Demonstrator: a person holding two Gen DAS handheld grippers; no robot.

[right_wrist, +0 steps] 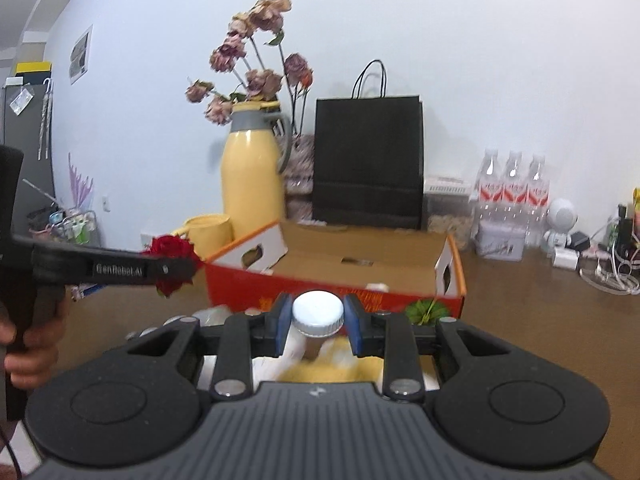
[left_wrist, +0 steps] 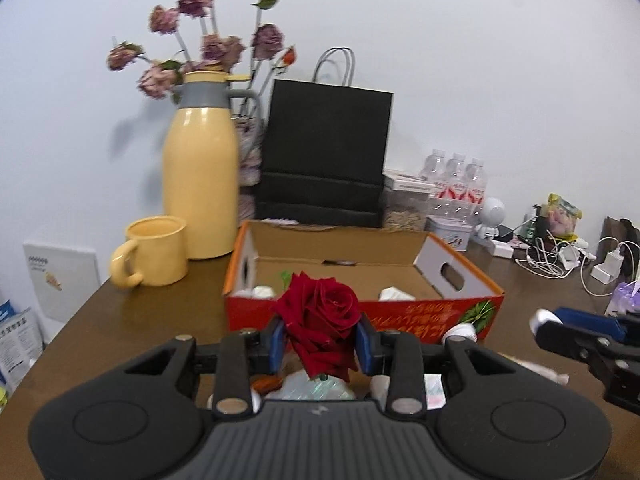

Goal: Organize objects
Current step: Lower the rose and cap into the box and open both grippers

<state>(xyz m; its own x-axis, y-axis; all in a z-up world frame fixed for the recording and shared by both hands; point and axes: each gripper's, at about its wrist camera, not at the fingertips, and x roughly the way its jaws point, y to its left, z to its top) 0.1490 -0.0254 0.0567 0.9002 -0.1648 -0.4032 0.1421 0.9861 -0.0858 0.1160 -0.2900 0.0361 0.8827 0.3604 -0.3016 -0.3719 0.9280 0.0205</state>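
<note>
Left gripper (left_wrist: 320,338) clamps red rose (left_wrist: 318,320); right gripper (right_wrist: 317,326) clamps white-capped bottle (right_wrist: 318,314)

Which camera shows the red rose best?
The left wrist view: the rose sits front and centre, bloom facing the camera, gripped between the left tongs. The right wrist view shows the rose only small, from the side, partly hidden by those tongs.

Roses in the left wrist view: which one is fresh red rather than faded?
The red rose clamped in the left gripper, before the orange box. The dried roses behind the yellow jug are dull pink.
</note>
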